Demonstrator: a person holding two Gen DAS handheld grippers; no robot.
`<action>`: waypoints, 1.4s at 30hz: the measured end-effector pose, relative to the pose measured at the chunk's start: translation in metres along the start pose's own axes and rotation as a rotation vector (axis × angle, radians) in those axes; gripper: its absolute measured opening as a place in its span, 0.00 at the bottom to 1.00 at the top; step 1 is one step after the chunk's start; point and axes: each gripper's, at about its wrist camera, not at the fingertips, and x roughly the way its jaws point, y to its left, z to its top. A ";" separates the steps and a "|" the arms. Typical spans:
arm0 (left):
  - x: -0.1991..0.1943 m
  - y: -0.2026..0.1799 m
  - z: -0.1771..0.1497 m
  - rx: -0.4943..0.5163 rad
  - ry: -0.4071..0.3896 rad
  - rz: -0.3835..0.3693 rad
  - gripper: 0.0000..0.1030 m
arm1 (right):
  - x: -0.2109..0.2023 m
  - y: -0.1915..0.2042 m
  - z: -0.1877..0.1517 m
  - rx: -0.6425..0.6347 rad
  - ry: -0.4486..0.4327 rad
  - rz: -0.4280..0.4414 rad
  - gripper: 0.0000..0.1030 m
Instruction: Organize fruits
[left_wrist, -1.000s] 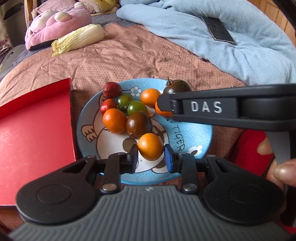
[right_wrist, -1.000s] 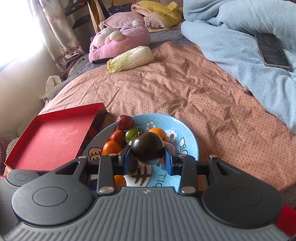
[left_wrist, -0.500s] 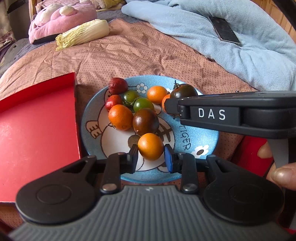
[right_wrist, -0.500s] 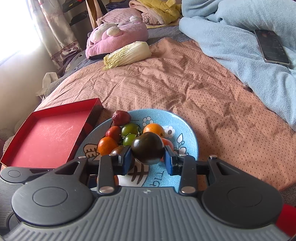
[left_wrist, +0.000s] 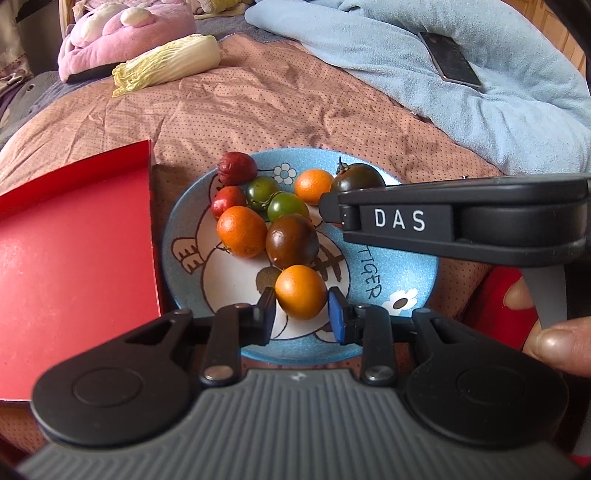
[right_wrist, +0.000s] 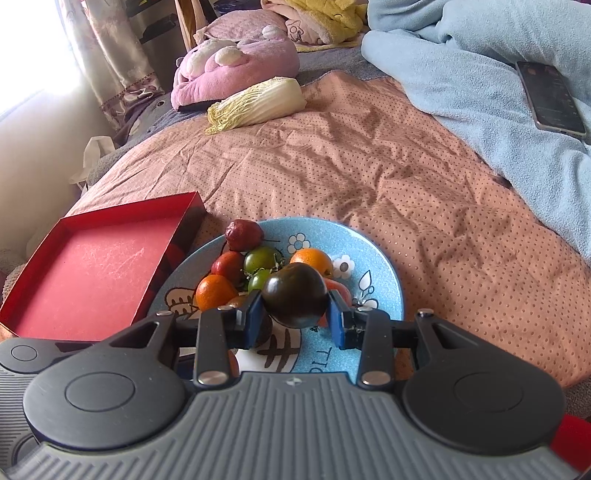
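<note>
A blue cartoon plate (left_wrist: 406, 273) (right_wrist: 384, 280) on the bed holds several small fruits: orange, green, red and dark ones. My left gripper (left_wrist: 301, 317) is shut on an orange fruit (left_wrist: 301, 291) just above the plate's near part. My right gripper (right_wrist: 295, 317) is shut on a dark tomato (right_wrist: 295, 295) and holds it above the plate's right side; it crosses the left wrist view (left_wrist: 332, 206), with the tomato (left_wrist: 358, 177) behind its tip. An empty red box lid (left_wrist: 74, 251) (right_wrist: 96, 269) lies left of the plate.
A pink-brown dotted quilt (right_wrist: 369, 166) covers the bed. A napa cabbage (right_wrist: 258, 103) and a pink plush (right_wrist: 236, 62) lie at the back. A phone (right_wrist: 550, 96) rests on the light blue blanket (left_wrist: 480, 110) to the right.
Both grippers have risen a little with their fruits held; the plate and red lid have shifted in both views as the cameras moved.
</note>
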 end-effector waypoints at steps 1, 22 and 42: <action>0.000 0.000 0.000 0.004 0.006 0.003 0.34 | 0.001 0.001 0.001 -0.003 0.005 0.000 0.42; -0.059 -0.008 -0.013 0.121 -0.085 -0.006 0.82 | -0.108 -0.013 0.004 0.106 -0.157 -0.038 1.00; -0.110 0.035 -0.007 -0.015 -0.124 0.135 0.82 | -0.126 0.023 -0.056 -0.081 0.037 -0.039 1.00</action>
